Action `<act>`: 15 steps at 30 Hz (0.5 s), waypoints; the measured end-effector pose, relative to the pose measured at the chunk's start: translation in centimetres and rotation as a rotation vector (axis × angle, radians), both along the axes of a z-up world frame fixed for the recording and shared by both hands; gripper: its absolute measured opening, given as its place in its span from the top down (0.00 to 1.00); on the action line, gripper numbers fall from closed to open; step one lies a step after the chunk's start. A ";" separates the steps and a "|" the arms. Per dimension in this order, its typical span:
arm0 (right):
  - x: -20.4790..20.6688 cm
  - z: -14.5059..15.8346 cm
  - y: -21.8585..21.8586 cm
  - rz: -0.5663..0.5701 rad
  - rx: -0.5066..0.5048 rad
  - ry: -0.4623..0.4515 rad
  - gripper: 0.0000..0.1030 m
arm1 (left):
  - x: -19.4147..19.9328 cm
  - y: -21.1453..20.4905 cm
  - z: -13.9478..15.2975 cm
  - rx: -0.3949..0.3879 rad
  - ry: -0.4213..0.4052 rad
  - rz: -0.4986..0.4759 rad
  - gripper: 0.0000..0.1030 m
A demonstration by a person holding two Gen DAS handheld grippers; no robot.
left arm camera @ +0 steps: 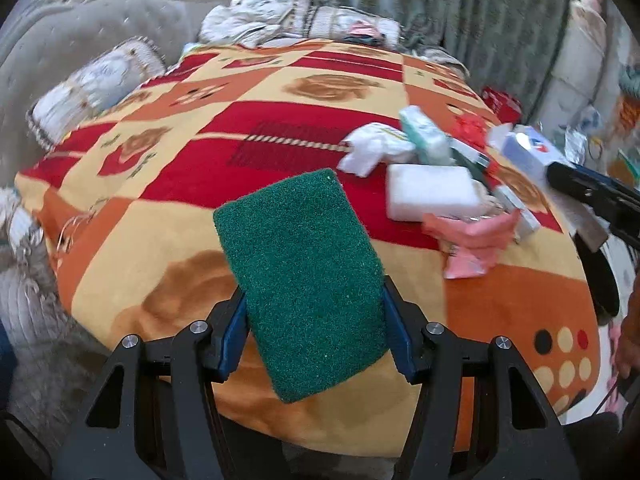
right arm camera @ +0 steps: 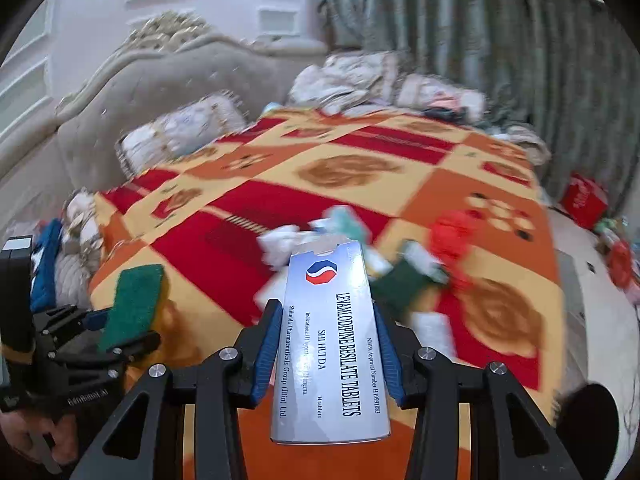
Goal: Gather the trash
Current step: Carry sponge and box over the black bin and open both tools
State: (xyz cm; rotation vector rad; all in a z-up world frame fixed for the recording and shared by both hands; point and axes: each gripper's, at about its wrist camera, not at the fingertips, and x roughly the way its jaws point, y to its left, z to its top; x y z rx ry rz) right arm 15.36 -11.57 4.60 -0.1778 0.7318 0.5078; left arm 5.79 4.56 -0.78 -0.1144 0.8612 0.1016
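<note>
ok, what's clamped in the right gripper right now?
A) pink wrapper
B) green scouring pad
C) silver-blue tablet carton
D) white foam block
C: in the right wrist view the right gripper has its blue pads pressed on both sides of the silver-blue tablet carton; the green scouring pad sits in the left gripper.

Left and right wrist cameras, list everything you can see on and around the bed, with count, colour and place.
Scouring pad: one, green, clamped in left gripper.
Tablet box: one, silver-blue, clamped in right gripper.
Foam block: one, white, in the litter pile on the blanket.
Crumpled tissue: one, white, same pile.
Pink wrappers: pink, count unclear, pile's near edge.
Blanket: one, red, orange and yellow, covering the bed.
Headboard: one, grey, tufted, behind the pillows.
Curtain: grey-green, far side.
Left gripper: black, blue pads.
Right gripper: black, blue pads.
</note>
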 end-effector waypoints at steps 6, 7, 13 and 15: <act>-1.3 0.6 -9.1 -0.220 0.029 -0.098 0.58 | 0.8 -4.5 1.6 0.040 -0.020 -0.069 0.43; -1.5 0.8 -10.9 -0.263 0.036 -0.123 0.58 | 1.0 -5.4 1.9 0.045 -0.022 -0.081 0.43; -1.7 1.2 -18.3 -0.404 0.032 -0.216 0.58 | 2.5 -10.9 3.4 0.083 -0.047 -0.140 0.43; -1.8 0.6 -21.2 -0.444 0.060 -0.232 0.58 | 3.0 -12.8 3.8 0.095 -0.053 -0.164 0.43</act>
